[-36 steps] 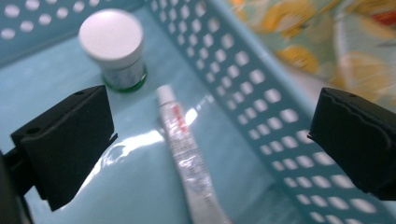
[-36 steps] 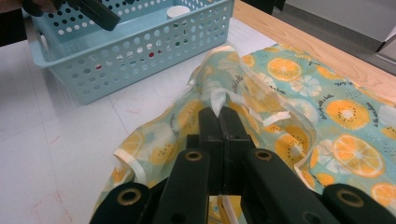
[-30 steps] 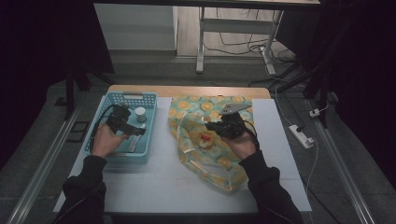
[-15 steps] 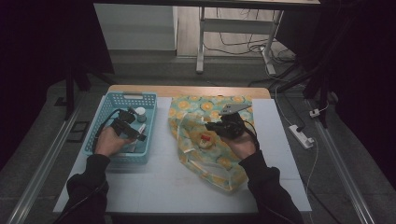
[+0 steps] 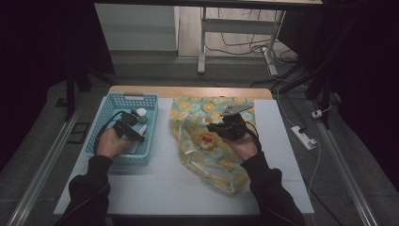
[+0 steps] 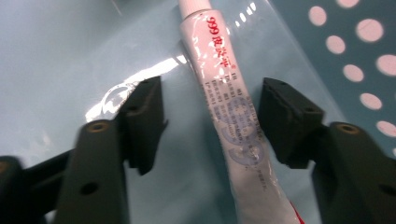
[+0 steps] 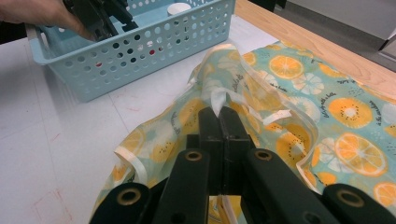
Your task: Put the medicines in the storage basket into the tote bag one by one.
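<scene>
Tube [image 6: 233, 126] lies untouched between the closing left gripper [image 6: 210, 116]; right gripper [image 7: 219, 116] pinches bag [image 7: 299, 107].

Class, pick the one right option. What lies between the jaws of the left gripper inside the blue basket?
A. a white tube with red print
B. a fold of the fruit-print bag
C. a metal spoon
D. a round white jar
A: in the left gripper view the white tube lies on the blue basket floor between the jaws of the left gripper, with gaps on both sides.

Both forearms in dark long sleeves. Left gripper [image 6: 210, 121] and right gripper [image 7: 219, 119]: matte black housings, 2 blocky fingers [image 6: 144, 121] each, round screw holes, black trailing cables.
</scene>
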Tool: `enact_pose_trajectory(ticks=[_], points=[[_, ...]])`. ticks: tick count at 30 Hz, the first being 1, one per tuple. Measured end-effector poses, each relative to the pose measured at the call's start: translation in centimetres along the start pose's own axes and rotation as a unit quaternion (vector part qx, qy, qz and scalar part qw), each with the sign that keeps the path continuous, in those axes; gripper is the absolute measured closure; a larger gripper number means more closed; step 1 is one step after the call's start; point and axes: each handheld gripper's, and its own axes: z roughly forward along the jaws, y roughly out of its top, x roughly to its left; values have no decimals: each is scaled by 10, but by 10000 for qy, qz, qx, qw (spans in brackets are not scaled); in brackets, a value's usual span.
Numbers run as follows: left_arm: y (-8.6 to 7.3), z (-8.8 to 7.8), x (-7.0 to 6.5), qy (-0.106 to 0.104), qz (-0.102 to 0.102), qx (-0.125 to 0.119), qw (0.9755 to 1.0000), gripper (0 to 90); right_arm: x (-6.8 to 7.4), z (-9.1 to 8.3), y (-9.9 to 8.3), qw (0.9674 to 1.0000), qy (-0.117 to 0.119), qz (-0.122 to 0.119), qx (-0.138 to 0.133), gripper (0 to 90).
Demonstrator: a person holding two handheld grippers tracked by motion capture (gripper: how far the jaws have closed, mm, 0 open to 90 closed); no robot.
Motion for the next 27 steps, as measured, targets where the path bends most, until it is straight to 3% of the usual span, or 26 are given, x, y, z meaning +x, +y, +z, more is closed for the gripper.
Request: enact_pose_trajectory(ticks=[10, 16, 18, 25, 27], points=[[1, -1, -3, -62, 77, 44, 9999, 707, -1, -1, 0, 10000, -12, 0, -29, 898], [2, -3, -3, 28, 11, 11, 10000, 717, -1, -3, 1, 10000, -26, -7, -72, 898], [1, -4, 0, -121, -33, -21, 9999, 717, 0, -3, 2, 9999, -40, -33, -90, 898], [-3, -21, 6, -259, -46, -474, 9985, 717, 0, -5, 3, 9999, -24, -64, -138, 898], [-5, -28, 8, -298, 36, -635, 9975, 717, 1, -6, 3, 9999, -22, -55, -154, 898]])
